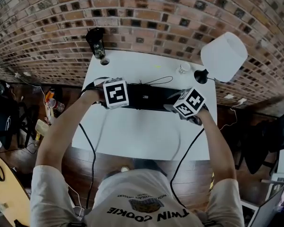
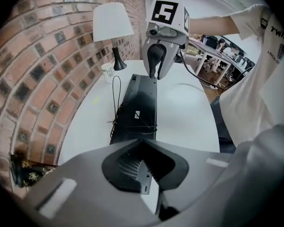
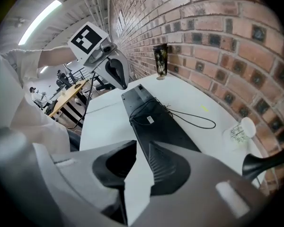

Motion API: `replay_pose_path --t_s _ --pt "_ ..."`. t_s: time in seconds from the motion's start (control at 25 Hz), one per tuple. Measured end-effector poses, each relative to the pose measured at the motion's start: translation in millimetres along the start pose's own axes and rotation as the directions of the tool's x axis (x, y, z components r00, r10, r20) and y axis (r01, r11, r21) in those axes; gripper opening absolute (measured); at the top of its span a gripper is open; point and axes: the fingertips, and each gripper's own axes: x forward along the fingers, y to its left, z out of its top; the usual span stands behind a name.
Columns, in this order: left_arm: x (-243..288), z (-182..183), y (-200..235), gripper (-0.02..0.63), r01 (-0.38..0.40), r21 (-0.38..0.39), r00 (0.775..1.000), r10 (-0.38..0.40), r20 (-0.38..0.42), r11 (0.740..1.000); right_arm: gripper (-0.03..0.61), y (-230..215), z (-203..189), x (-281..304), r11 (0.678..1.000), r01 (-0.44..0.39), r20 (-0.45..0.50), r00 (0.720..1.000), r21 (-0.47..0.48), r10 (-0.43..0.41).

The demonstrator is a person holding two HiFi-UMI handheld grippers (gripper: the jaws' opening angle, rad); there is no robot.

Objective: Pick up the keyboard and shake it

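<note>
Black keyboard (image 1: 149,98) is held at the middle of the counter (image 1: 132,136): one end is grasped in the jaws of the right gripper (image 3: 139,148), while those of the left gripper (image 2: 141,167) are clenched shut at the other. Shaken hard, it may be lost from so shallow a pinch.

I see the keyboard (image 1: 149,98) stretching crosswise over the middle of the table (image 1: 142,131), with the left gripper (image 2: 143,167) at its left end and the right gripper (image 3: 142,148) at its right end. Behind it a cable (image 1: 158,81) loops on the table. A vase (image 1: 96,41) stands at the far left corner, a lamp (image 1: 224,56) at the far right, and a cup (image 1: 183,68) just left of the lamp
</note>
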Motion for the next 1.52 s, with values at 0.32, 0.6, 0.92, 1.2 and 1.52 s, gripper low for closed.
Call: replay_pose_path --t_s 0.32,0.6,0.92,1.2,1.52 --pt "-27 13 -56 0.005 -0.061 -0.028 0.99 0.064 0.123 0.998 0.076 66 8 -14 0.997 0.081 0.106 0.991 -0.004 -0.081" --pt "-58 13 -105 0.005 -0.183 -0.075 0.96 0.195 0.202 0.98 0.05 132 4 -13 0.993 0.118 0.15 0.982 -0.005 -0.116" --pt "-83 7 -172 0.005 -0.273 -0.179 0.902 0.316 0.295 0.945 0.025 200 -6 -10 0.992 0.12 0.198 0.972 0.032 -0.124" --pt "-106 25 -211 0.005 -0.267 -0.408 0.807 0.435 0.401 0.873 0.003 236 -3 -30 0.974 0.192 0.327 0.919 0.121 -0.222" --pt "-119 55 -255 0.005 -0.304 -0.553 0.709 0.572 0.412 0.776 0.001 267 -20 -60 0.942 0.22 0.475 0.82 0.255 -0.32"
